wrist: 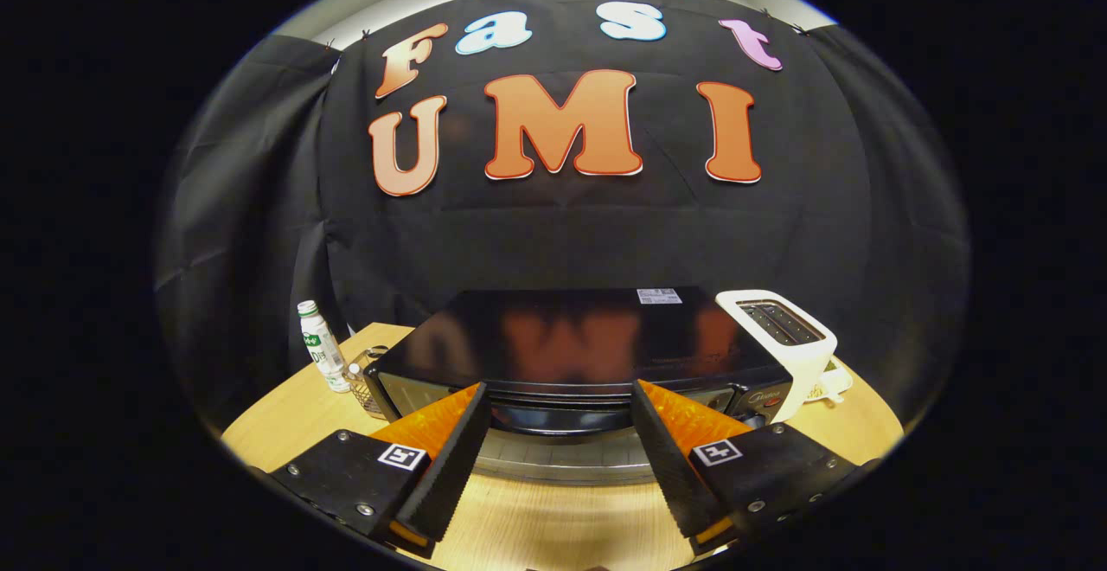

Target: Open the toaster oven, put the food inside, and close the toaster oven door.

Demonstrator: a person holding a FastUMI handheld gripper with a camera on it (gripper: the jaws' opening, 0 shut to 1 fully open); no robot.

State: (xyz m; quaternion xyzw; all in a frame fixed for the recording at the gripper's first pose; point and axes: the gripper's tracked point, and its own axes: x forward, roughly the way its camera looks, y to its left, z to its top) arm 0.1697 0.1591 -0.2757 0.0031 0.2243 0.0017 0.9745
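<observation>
At the frame's bottom centre, the tongs [560,398] are spread, empty, before the oven [571,355] on the counter [553,519]. Its door looks closed; every step seems left.

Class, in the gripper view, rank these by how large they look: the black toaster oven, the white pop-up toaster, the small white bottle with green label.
1. Black toaster oven, just beyond the open gripper.
2. White pop-up toaster.
3. White bottle.

A light wooden tabletop [553,519] carries a black toaster oven [579,355] at centre, a white toaster [791,342] right, and a bottle [322,346] far left.
</observation>
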